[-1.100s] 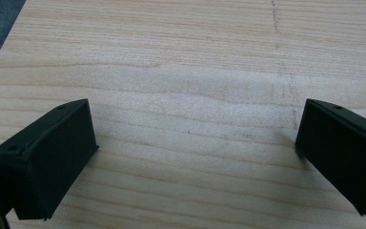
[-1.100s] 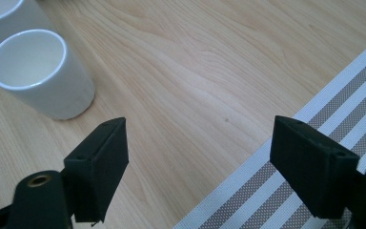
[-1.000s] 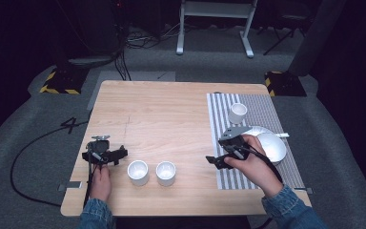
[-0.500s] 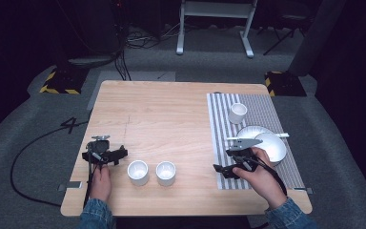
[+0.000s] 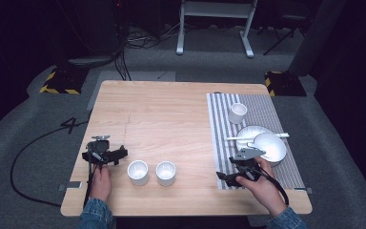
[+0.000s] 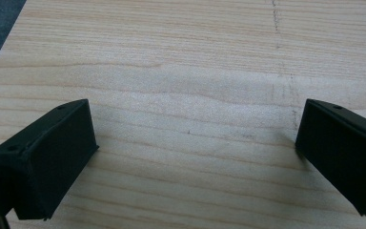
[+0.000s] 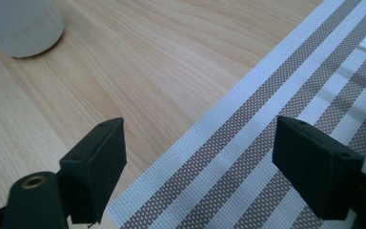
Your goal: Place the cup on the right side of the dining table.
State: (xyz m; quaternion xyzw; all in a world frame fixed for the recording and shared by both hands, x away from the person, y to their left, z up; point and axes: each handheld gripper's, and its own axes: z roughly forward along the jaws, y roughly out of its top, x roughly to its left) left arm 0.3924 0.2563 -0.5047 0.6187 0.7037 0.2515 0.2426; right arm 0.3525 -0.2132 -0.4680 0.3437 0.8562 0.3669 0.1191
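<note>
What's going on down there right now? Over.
Left gripper open, jaws over bare table. Right gripper open, jaws just been opening, nothing between them, over striped mat edge. Two white cups between grippers, untouched. Nothing in the way.

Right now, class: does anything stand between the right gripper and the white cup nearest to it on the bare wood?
Nothing visible does. The right gripper hovers over the near left edge of the striped mat, fingers open and empty. Between it and the nearest cup lies bare table.
</note>
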